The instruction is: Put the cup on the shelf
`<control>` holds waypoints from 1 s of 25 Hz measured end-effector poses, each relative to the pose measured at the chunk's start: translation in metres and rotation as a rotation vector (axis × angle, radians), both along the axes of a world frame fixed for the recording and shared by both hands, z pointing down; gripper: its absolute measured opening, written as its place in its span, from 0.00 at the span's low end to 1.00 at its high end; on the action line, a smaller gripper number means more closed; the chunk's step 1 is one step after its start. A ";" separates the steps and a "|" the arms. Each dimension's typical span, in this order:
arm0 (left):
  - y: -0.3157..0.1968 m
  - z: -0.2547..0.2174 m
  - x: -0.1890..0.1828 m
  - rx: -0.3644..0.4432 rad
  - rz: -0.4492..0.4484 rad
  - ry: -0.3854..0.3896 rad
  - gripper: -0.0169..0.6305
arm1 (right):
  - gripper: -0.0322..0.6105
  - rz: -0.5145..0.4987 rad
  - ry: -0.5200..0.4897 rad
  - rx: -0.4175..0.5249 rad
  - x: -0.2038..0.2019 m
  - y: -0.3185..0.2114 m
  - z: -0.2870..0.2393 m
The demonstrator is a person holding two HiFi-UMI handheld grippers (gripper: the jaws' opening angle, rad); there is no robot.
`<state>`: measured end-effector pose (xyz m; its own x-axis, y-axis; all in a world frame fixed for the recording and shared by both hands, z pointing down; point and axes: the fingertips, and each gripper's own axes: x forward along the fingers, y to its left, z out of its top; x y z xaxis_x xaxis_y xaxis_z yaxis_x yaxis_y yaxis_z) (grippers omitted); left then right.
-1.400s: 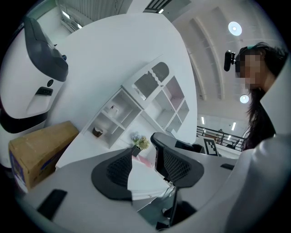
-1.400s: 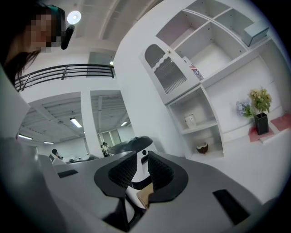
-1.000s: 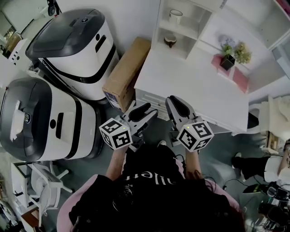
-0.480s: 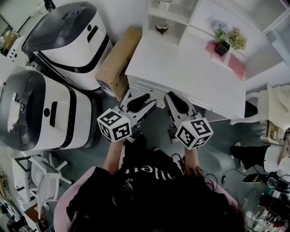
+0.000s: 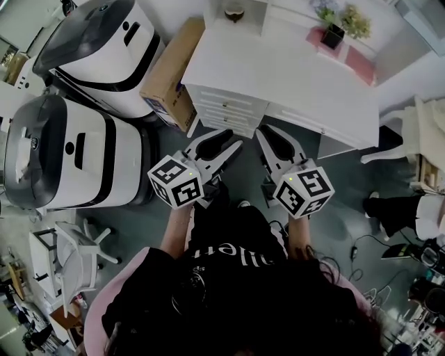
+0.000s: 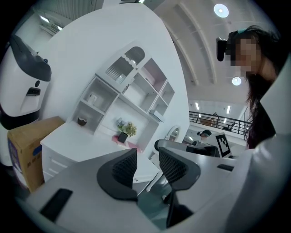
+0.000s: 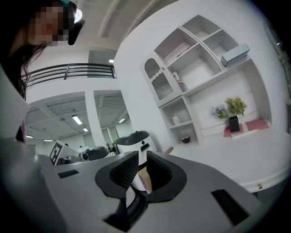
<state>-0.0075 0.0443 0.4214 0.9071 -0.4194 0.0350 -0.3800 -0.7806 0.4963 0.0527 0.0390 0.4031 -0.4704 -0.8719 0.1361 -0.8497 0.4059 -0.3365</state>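
1. Two white machines with dark grey lids, standing on the floor side by side: one [image 5: 104, 42] at 11 o'clock in the head view, the other [image 5: 69, 160] at 9 o'clock.
2. White desk [image 5: 278, 69] with drawers, 12 to 1 o'clock, in front of the person.
3. White shelf unit [image 6: 132, 91], standing on the back of the desk against the wall.
4. Cardboard box [image 5: 170, 76], 11 o'clock, leaning between the upper machine and the desk's end.
5. Left gripper [image 5: 221, 139], held off the desk's front edge. Its jaws have just been closing and stand drawn in, with nothing between them.
6. Right gripper [image 5: 272, 139], just beside the left. Its jaws are pulled almost together and are empty.
7. Potted plant [image 5: 334, 28], 1 o'clock, at the back of the desk.
8. Dark bowl [image 5: 232, 11], 12 o'clock, in the shelf unit's lowest cubby.
9. White cup [image 6: 92, 97], on the shelf directly above the bowl, well apart from both grippers.
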 end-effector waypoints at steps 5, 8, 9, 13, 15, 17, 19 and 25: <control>0.036 0.002 0.012 0.005 -0.006 -0.004 0.27 | 0.17 -0.012 -0.022 0.005 0.009 0.035 0.000; 0.054 0.002 0.019 0.013 0.000 -0.013 0.27 | 0.17 -0.016 -0.027 0.014 0.014 0.051 -0.001; 0.059 0.002 0.020 0.018 0.001 -0.017 0.27 | 0.17 -0.018 -0.026 0.017 0.016 0.055 -0.001; 0.071 0.001 0.023 0.034 0.004 -0.023 0.27 | 0.17 -0.020 -0.023 0.025 0.020 0.067 0.000; 0.074 0.000 0.023 0.042 0.002 -0.024 0.27 | 0.17 -0.023 -0.021 0.027 0.021 0.071 0.000; 0.076 -0.001 0.025 0.048 -0.001 -0.027 0.27 | 0.17 -0.025 -0.020 0.029 0.023 0.074 -0.001; 0.079 0.000 0.027 0.052 -0.001 -0.030 0.27 | 0.17 -0.024 -0.019 0.030 0.027 0.077 -0.001; 0.086 0.000 0.034 0.059 0.008 -0.030 0.27 | 0.17 -0.029 -0.015 0.037 0.030 0.085 -0.001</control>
<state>0.0267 0.1303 0.4211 0.9093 -0.4145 0.0379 -0.3880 -0.8112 0.4374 0.0825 0.1238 0.4017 -0.4977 -0.8620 0.0961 -0.8321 0.4432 -0.3335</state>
